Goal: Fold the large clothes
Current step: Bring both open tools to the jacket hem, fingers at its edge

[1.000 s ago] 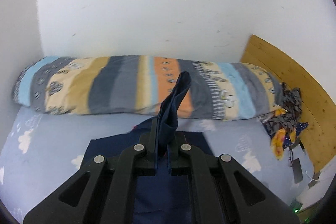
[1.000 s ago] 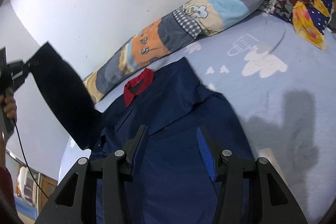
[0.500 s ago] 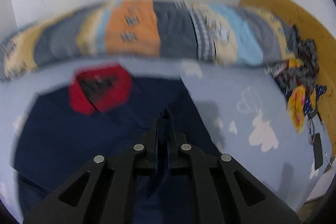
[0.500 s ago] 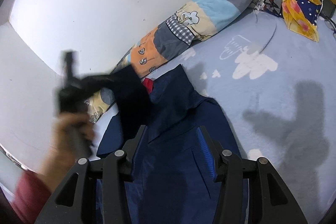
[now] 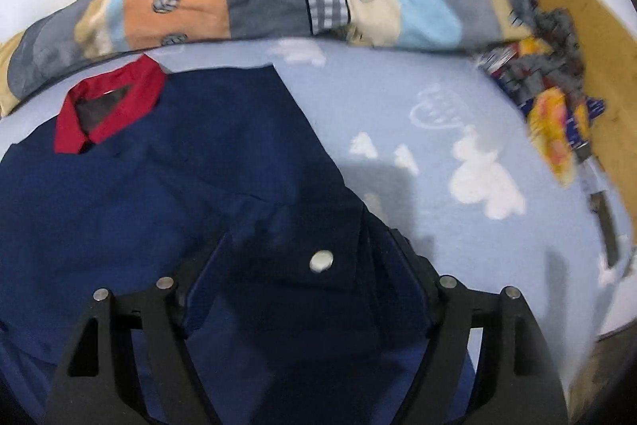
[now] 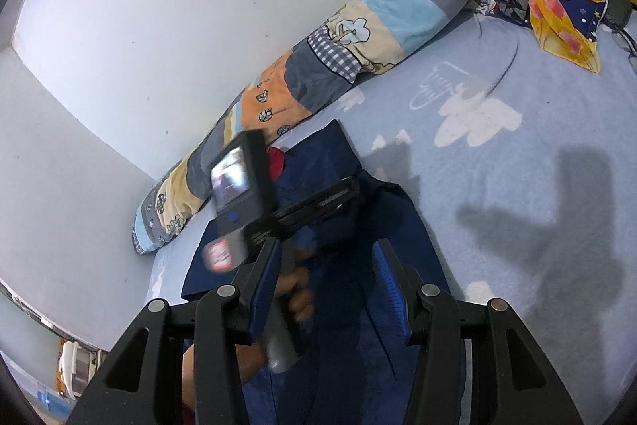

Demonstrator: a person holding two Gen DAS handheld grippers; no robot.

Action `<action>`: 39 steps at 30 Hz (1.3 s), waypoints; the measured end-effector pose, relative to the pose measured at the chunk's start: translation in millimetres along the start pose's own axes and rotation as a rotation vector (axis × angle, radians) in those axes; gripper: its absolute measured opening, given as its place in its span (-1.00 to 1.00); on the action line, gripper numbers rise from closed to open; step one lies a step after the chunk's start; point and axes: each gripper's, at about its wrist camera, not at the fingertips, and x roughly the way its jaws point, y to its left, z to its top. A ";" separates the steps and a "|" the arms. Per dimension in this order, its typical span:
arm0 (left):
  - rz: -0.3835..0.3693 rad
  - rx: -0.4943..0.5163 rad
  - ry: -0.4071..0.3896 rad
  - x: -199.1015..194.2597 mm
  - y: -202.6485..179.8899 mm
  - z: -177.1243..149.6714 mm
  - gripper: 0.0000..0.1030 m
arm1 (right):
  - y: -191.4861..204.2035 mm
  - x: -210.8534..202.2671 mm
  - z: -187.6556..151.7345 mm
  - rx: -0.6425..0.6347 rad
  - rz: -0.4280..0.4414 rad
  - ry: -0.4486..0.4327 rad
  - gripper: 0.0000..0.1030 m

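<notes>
Left claw (image 5: 302, 281) opening over jacket (image 5: 159, 194)

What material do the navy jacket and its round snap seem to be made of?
Navy jacket: apparently a thin woven fabric, matte with a slight sheen; it creases and lies flat. Snap: likely metal, since it looks silvery and shiny, though blur leaves this uncertain.

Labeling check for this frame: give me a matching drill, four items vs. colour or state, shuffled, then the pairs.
Items:
1. collar
2. jacket
3. sheet
4. left gripper

Descriptions:
A. light blue with white clouds
B. jaws opening, cuff with a snap lying between them
C. red
D. navy, spread on the bed

Pairs: 1-C, 2-D, 3-A, 4-B
</notes>
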 end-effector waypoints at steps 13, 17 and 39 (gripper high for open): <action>0.391 -0.403 0.073 -44.1 294.0 -72.6 0.50 | -0.5 5.2 -3.2 0.009 -0.038 0.015 -0.02; 0.358 -0.461 0.059 -59.0 313.8 -91.1 0.51 | 3.9 14.5 -4.6 -0.002 -0.060 0.029 -0.02; 0.348 -0.173 0.161 -148.0 163.1 -256.2 0.52 | 27.5 100.7 -130.4 -0.346 -0.371 0.474 -0.06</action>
